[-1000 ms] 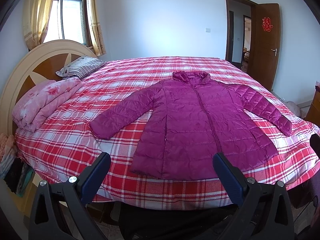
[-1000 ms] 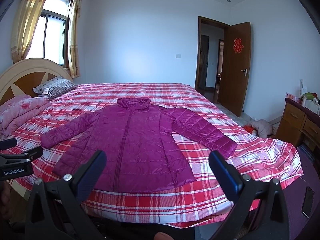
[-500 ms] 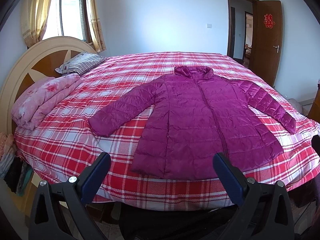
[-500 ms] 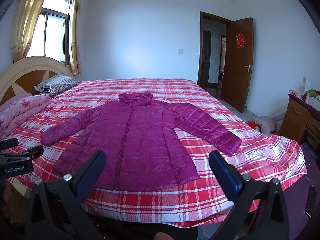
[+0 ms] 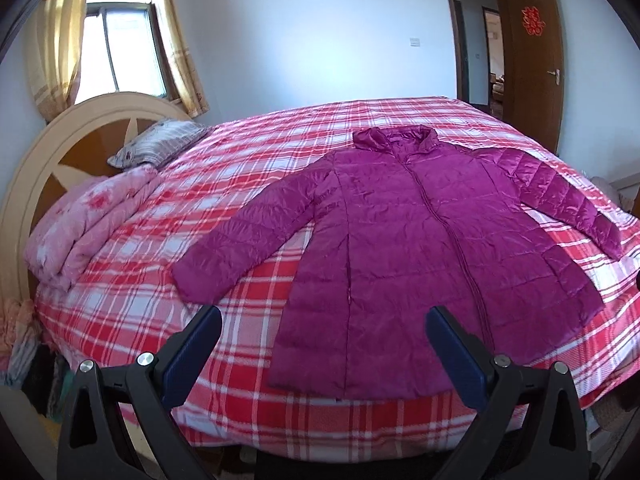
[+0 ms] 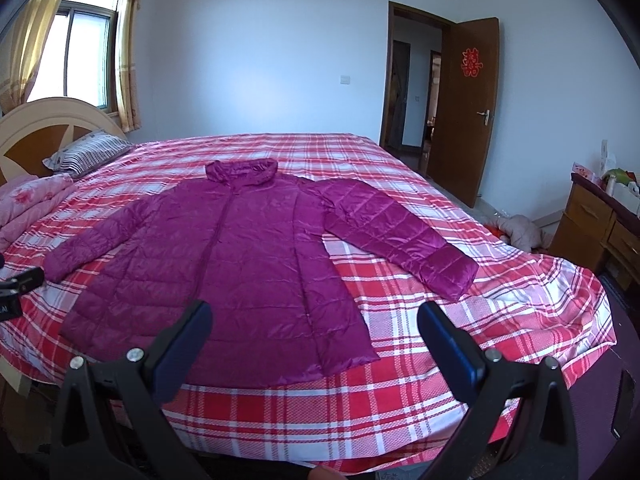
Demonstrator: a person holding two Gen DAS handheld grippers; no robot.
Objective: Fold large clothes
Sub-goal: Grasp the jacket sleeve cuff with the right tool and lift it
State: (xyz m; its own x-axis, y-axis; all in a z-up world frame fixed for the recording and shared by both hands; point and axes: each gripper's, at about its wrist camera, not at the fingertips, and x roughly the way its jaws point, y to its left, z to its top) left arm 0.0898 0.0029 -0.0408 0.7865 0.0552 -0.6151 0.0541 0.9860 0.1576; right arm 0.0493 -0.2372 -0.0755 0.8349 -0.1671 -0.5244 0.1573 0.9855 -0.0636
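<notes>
A large purple quilted jacket (image 5: 420,248) lies flat, front up and zipped, on a bed with a red plaid cover (image 5: 248,168). Both sleeves are spread out to the sides and its hem is near the bed's front edge. It also shows in the right wrist view (image 6: 248,252). My left gripper (image 5: 324,340) is open and empty, held above the front edge over the jacket's left hem. My right gripper (image 6: 314,336) is open and empty, near the jacket's right hem corner. The jacket's right sleeve cuff (image 6: 452,272) lies ahead of the right gripper.
A folded pink floral quilt (image 5: 88,224) and a striped pillow (image 5: 160,144) lie by the round headboard (image 5: 52,148) on the left. An open brown door (image 6: 464,108) is at the back right. A wooden dresser (image 6: 600,224) stands right of the bed.
Both grippers have moved forward and closer to the bed, so the jacket looks larger. Both stay open. The jacket has not moved.
</notes>
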